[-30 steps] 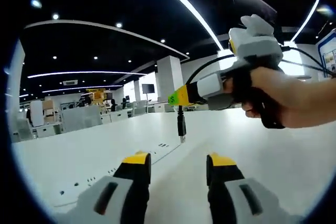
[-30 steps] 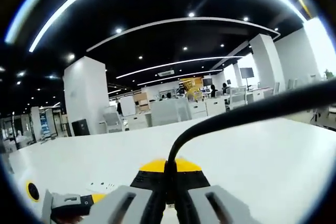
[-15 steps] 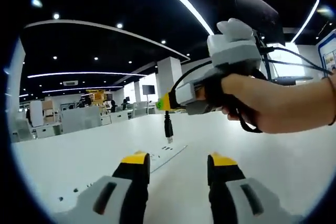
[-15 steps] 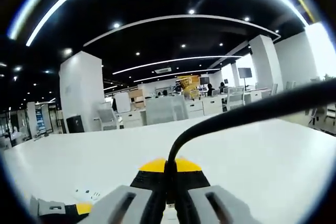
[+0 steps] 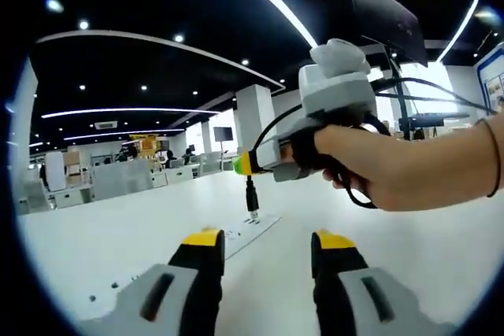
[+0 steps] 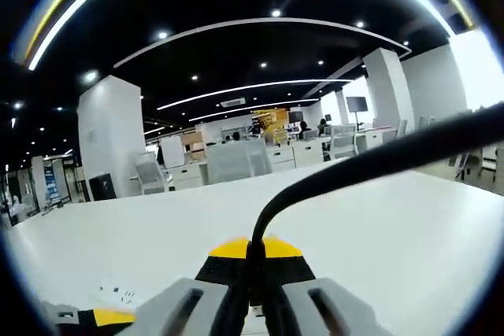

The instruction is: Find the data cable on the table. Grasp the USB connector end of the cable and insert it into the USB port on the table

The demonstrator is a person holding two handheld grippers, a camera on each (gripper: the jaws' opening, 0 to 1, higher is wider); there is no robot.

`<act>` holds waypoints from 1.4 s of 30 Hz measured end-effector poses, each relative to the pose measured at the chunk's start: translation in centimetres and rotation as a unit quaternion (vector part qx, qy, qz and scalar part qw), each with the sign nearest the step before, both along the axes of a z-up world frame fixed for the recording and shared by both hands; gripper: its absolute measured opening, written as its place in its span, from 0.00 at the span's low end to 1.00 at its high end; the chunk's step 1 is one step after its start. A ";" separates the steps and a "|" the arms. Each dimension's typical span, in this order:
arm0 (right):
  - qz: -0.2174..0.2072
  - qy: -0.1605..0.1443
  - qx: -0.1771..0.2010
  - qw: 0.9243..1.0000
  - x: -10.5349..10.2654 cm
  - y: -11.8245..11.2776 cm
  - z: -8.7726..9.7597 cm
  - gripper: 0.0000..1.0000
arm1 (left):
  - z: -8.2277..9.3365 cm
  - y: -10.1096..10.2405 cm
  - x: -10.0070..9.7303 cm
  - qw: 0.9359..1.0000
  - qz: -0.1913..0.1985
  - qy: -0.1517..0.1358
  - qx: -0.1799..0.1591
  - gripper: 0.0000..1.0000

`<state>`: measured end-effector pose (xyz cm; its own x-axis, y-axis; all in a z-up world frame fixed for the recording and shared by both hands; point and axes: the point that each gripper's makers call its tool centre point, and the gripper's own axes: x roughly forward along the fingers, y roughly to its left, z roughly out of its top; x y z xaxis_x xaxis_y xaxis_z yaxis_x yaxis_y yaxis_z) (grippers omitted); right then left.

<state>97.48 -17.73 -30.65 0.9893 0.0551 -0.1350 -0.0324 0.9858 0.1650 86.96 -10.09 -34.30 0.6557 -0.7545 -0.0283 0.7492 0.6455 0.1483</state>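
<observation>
Since a second ago the USB connector (image 5: pixel 251 201) is brought just above the USB port (image 5: pixel 256 224) in the bench (image 5: pixel 118 234), clamped plug-down in the right gripper (image 5: pixel 245 164) for straight insertion; the left gripper (image 5: pixel 266 243) is held open.

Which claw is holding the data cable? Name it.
The right claw: its jaws are shut on the cable, whose USB connector hangs below it. The left claw has its jaws apart with nothing between.
</observation>
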 end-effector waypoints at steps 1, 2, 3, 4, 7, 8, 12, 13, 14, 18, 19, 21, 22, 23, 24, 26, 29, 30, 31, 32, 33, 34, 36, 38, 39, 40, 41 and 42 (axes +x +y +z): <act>0.000 0.000 0.004 1.000 0.0 0.0 0.0 0.05 | 0.0 0.0 0.0 1.000 0.000 0.000 0.000 0.45; 0.000 0.000 0.006 1.000 0.2 -0.1 0.0 0.05 | 0.0 0.0 0.1 1.000 0.001 0.000 0.000 0.45; -0.001 0.000 0.006 1.000 0.3 -0.1 0.0 0.05 | 0.0 0.0 0.1 1.000 0.001 0.001 0.000 0.45; -0.001 0.001 0.006 1.000 0.4 -0.1 0.0 0.05 | 0.0 0.0 0.1 1.000 0.001 0.001 0.000 0.45; -0.001 0.005 0.004 1.000 0.7 -0.1 -0.2 0.05 | 0.0 0.0 0.2 1.000 0.002 0.001 0.001 0.45; -0.001 0.006 0.004 1.000 0.6 0.0 -0.3 0.05 | 0.1 0.0 0.2 1.000 0.002 0.001 0.000 0.45; 0.002 0.006 -0.005 1.000 0.5 0.3 -0.4 0.05 | 0.1 0.0 0.4 1.000 0.003 0.001 0.000 0.45; 0.003 0.007 -0.010 1.000 0.6 0.4 -0.5 0.05 | 0.1 0.0 0.4 1.000 0.003 0.001 -0.001 0.45; 0.002 0.006 -0.019 1.000 0.5 0.4 -0.5 0.05 | 0.2 0.0 0.4 1.000 0.004 0.001 -0.001 0.45; 0.003 0.010 -0.022 1.000 0.5 0.5 -0.8 0.05 | 0.2 0.0 0.5 1.000 0.004 0.001 0.000 0.45; 0.003 0.009 -0.022 1.000 0.5 0.4 -0.8 0.05 | 0.2 0.0 0.5 1.000 0.005 0.001 0.000 0.45; 0.003 0.011 -0.024 1.000 0.5 0.4 -0.8 0.05 | 0.2 0.0 0.5 1.000 0.005 0.001 0.000 0.45; 0.004 0.011 -0.025 1.000 0.5 0.5 -0.8 0.05 | 0.2 0.0 0.5 1.000 0.005 0.001 0.000 0.45; 0.004 0.017 -0.027 0.999 0.6 0.5 -1.0 0.05 | 0.2 0.1 0.6 1.000 0.005 0.001 0.000 0.45; 0.008 0.014 -0.028 0.999 0.5 0.6 -1.0 0.05 | 0.2 0.1 0.6 1.000 0.005 0.001 0.000 0.45; 0.009 0.016 -0.035 0.999 0.5 0.6 -1.0 0.05 | 0.2 0.1 0.6 1.000 0.006 0.001 0.000 0.45; 0.014 0.017 -0.037 0.999 0.5 0.7 -1.0 0.05 | 0.2 0.1 0.7 1.000 0.007 0.001 0.000 0.45; 0.015 0.018 -0.038 0.999 0.5 0.8 -1.1 0.05 | 0.2 0.2 0.7 1.000 0.007 0.002 0.000 0.45; 0.017 0.019 -0.041 0.999 0.5 0.8 -1.1 0.05 | 0.2 0.2 0.7 1.000 0.008 0.002 0.000 0.45; 0.018 0.020 -0.044 0.999 0.5 0.8 -1.1 0.05 | 0.2 0.2 0.7 1.000 0.008 0.002 0.001 0.45; 0.018 0.021 -0.045 0.999 0.5 0.7 -1.1 0.05 | 0.2 0.2 0.7 1.000 0.009 0.002 0.001 0.45; 0.018 0.021 -0.044 0.999 0.4 0.6 -1.2 0.05 | 0.2 0.2 0.7 1.000 0.009 0.002 0.002 0.45; 0.019 0.021 -0.047 0.999 0.5 0.6 -1.3 0.05 | 0.2 0.3 0.7 1.000 0.009 0.002 0.003 0.45; 0.020 0.020 -0.049 0.998 0.5 0.6 -1.4 0.05 | 0.2 0.3 0.8 1.000 0.009 0.002 0.003 0.45; 0.020 0.019 -0.051 0.998 0.6 0.6 -1.4 0.05 | 0.2 0.3 0.8 1.000 0.010 0.002 0.003 0.45; 0.020 0.018 -0.053 0.998 0.7 0.6 -1.4 0.05 | 0.2 0.3 0.8 1.000 0.010 0.002 0.003 0.45; 0.021 0.018 -0.054 0.998 0.7 0.7 -1.4 0.05 | 0.2 0.3 0.8 1.000 0.010 0.002 0.003 0.45; 0.021 0.017 -0.056 0.998 0.6 0.7 -1.4 0.05 | 0.2 0.3 0.8 1.000 0.010 0.002 0.003 0.45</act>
